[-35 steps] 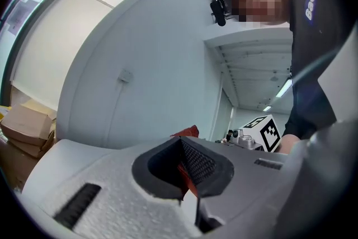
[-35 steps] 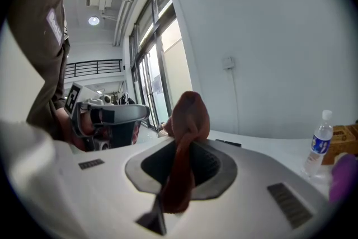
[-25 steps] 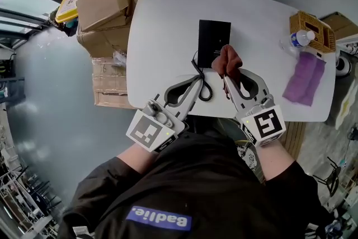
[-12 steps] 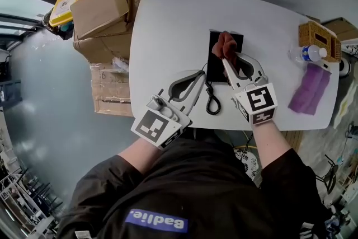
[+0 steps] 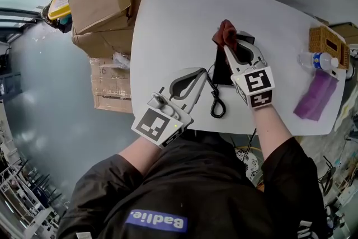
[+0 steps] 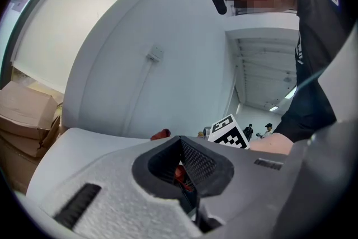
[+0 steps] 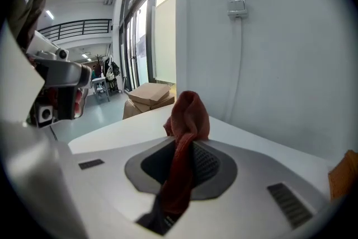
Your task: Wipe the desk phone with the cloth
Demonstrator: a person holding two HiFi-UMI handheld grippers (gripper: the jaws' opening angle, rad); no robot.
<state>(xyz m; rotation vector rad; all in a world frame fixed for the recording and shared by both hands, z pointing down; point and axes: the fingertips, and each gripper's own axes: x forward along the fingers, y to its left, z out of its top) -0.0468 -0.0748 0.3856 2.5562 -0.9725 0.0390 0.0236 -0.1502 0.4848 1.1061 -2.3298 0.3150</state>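
The white table (image 5: 168,25) carries the black desk phone (image 5: 219,70) near centre. Its long axis runs from the near edge toward the far edge. The right gripper (image 5: 226,46) covers most of it, so which end faces the person is uncertain. That gripper, jaws clamped on the red cloth (image 5: 225,32), has advanced from the phone's near end to its far end. The left gripper (image 5: 202,73), jaws together and empty, remains beside the coiled cord (image 5: 217,102).

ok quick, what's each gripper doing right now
left gripper: shut, nothing held
right gripper: shut on the red cloth
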